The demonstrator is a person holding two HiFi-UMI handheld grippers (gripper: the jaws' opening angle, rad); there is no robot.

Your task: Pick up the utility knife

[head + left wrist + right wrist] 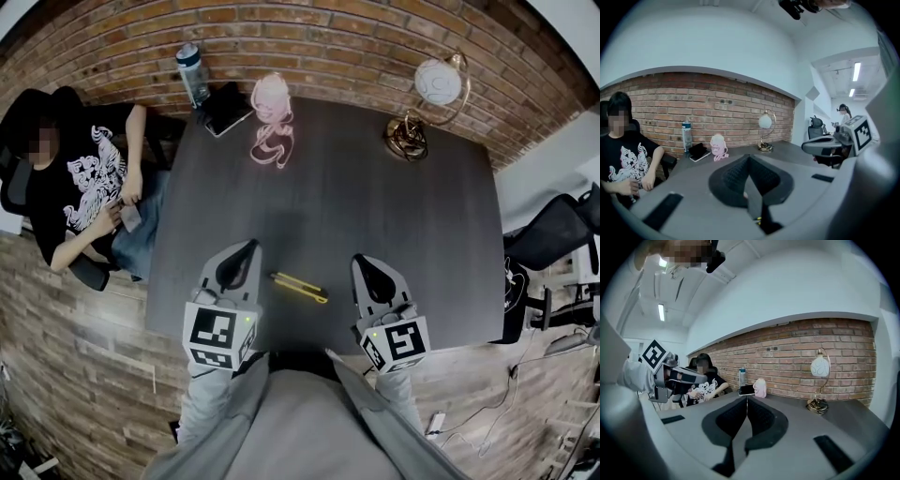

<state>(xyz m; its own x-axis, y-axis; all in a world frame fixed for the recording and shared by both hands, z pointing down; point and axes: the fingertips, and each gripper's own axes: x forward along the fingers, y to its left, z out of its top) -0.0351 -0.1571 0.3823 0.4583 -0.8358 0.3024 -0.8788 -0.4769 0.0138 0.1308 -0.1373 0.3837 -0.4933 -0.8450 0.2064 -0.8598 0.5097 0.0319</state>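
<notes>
Hovering at the near edge of the table [375,206]: this is the approach step, and nothing is lifted yet. The utility knife [298,287] lies flat on the dark top, yellow and slanted, right between my two tools.

Spotter: Which one goes for it?

Me: Can't call that. By my reading, either could. My left gripper [250,247] sits just beside the knife's left end, and my right gripper [360,262] is near its right end. Neither touches it.

Spotter: And the jaws?

Me: Both pairs are clenched tight, pads meeting, with nothing between them in either gripper view. Empty-handed, the pair. So the next move, as I judge it, is to spread one pair of jaws, tip that tool down, and come in across the knife's thin body so the pads close on its long sides.

Spotter: Tricky bit?

Me: It's slim and lies low on the table. Too high and the pads would shut on air. Too steep and the tips could skid it away.

Spotter: Anything in the way?

Me: No. The water bottle [192,73], a dark flat device [228,108], the pink bundle [272,108] and the globe lamp [427,98] sit well apart from the knife, along the brick wall side. A seated person [84,178] is off the table's left edge.
</notes>
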